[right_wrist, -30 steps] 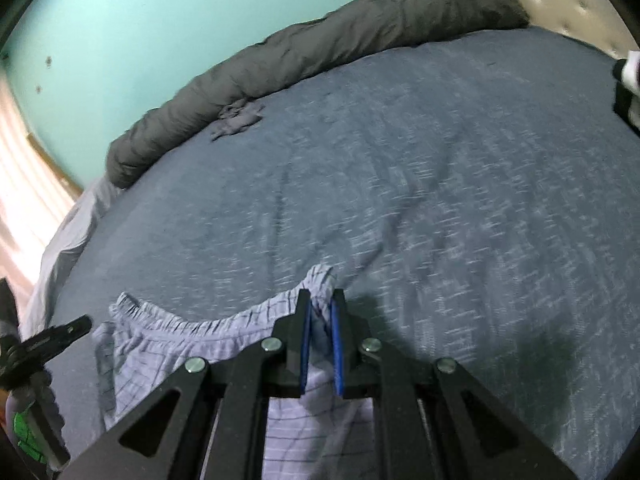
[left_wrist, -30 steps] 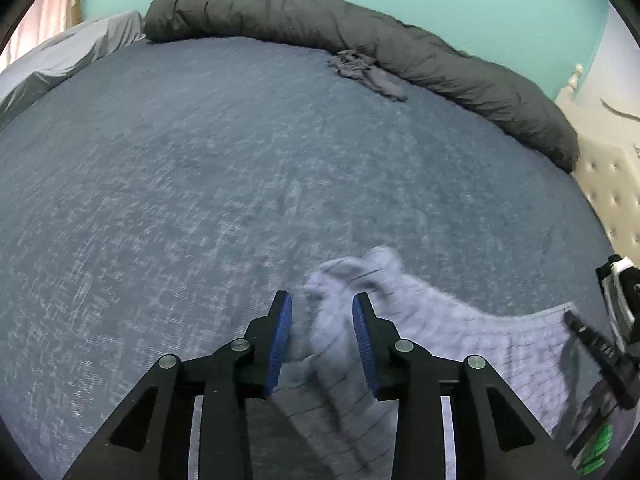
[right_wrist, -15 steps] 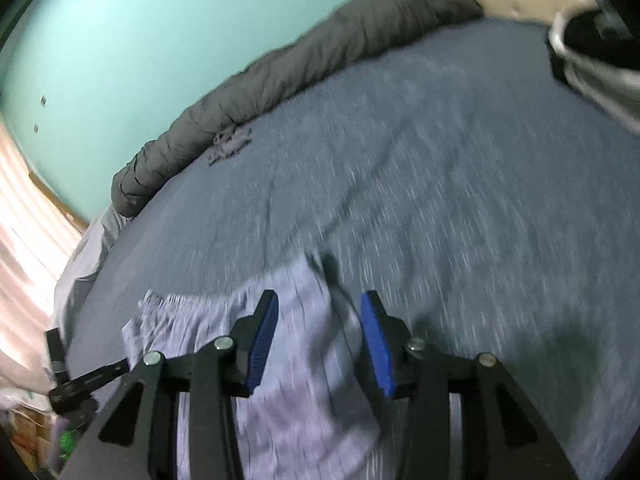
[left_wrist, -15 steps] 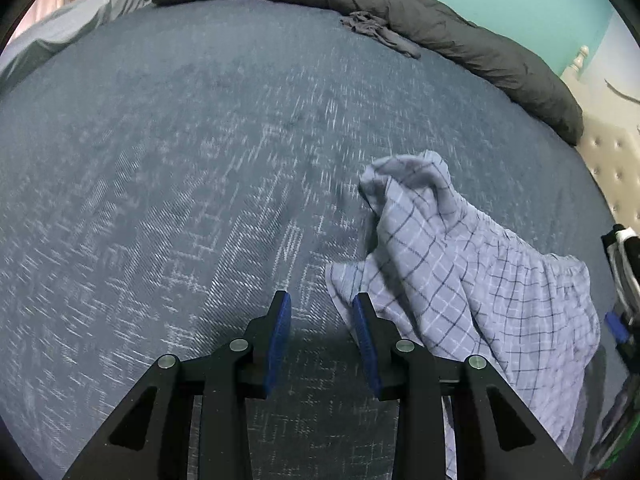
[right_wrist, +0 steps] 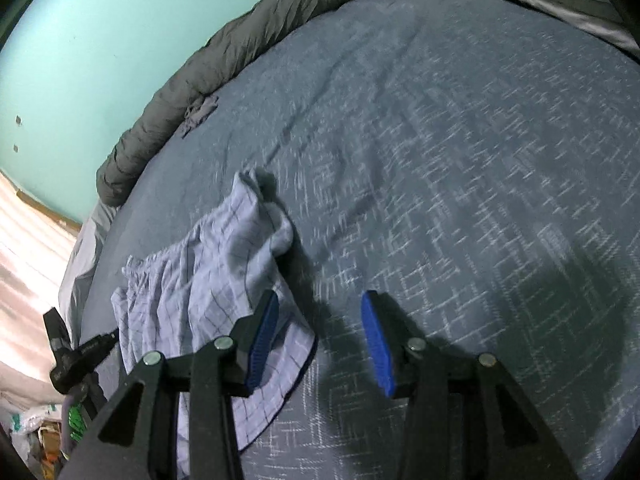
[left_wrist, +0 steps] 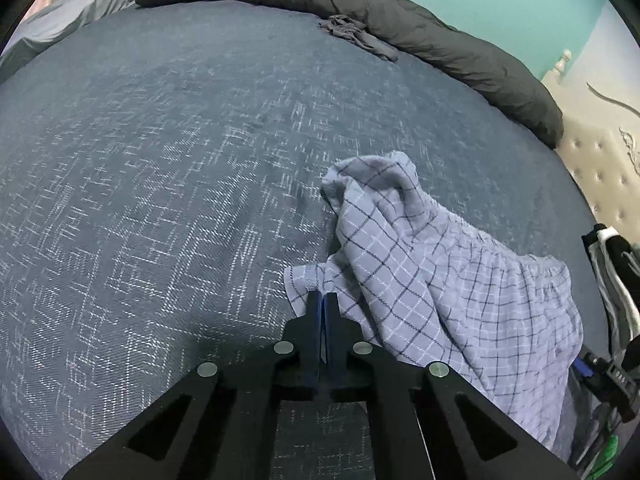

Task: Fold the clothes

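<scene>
A big bed (left_wrist: 160, 200) with a dark blue cover fills both views. It is flat and wide, so it makes a good place to lay clothes out for folding. A long, dark grey blanket (left_wrist: 400, 24) is rolled up along the far edge, from 11 to 2 o'clock in the left view, likely pushed back there to leave room. A small grey rag (left_wrist: 356, 34) lies just beside it at 12 o'clock.

The thing to fold is a pair of light checked shorts (left_wrist: 460, 280). In the left view they lie in a loose heap on the bed at 4 o'clock. One part pokes up in a bump at the far end, so they are not flat yet.

The left tool (left_wrist: 321, 300) has just closed, and its two blue pads are pressed together. A near corner of the shorts sits right at the tips, and it looks pinched there, likely so the corner can be pulled out straight.

The right tool (right_wrist: 320, 340) has just opened partway, and its pads stand apart. The left pad hangs over the edge of the shorts, at 8 o'clock in the right view. Only the bed shows between the pads, so this tool holds nothing.
</scene>
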The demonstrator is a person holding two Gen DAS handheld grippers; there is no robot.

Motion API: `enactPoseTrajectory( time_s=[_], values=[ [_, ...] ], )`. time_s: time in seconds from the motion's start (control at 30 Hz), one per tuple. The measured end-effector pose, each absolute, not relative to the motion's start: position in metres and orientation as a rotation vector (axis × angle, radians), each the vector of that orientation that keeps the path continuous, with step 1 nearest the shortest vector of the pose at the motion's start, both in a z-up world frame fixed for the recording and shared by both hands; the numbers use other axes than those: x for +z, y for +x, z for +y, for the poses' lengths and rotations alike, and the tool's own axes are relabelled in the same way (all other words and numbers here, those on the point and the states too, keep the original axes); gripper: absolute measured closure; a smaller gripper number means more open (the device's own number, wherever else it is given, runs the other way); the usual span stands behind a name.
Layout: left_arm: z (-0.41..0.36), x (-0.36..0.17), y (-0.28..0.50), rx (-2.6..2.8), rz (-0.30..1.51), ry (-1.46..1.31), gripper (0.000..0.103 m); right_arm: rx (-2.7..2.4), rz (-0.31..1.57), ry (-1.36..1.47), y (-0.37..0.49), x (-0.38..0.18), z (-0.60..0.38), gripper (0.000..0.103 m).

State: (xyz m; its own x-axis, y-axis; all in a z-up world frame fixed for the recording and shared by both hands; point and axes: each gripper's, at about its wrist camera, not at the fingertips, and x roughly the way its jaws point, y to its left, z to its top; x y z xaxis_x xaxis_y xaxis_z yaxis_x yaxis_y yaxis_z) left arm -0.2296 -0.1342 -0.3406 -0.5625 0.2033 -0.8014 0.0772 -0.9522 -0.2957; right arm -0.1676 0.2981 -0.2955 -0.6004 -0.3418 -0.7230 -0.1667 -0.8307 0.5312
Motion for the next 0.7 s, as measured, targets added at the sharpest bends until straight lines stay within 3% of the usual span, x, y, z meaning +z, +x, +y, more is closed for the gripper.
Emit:
enactPoseTrajectory(
  time_s=[0.23,0.43,0.7],
  values=[
    [-0.148,-0.324,-0.215,2.727,-0.479,-1.389,0.102,-2.545,-0.827,1.353,-0.177,-0.302,0.283,0.06],
    [-0.164,-0.304,-0.18,2.773,-0.502,-1.357,0.102,-2.51,-0.808,1.309,-0.178,-0.299,0.27,0.097],
    [-0.179,-0.28,-0.129,2.84,-0.496,-1.335,0.102,-2.573,-0.851,1.158,-0.155,-0.265,0.274,0.1]
  ],
)
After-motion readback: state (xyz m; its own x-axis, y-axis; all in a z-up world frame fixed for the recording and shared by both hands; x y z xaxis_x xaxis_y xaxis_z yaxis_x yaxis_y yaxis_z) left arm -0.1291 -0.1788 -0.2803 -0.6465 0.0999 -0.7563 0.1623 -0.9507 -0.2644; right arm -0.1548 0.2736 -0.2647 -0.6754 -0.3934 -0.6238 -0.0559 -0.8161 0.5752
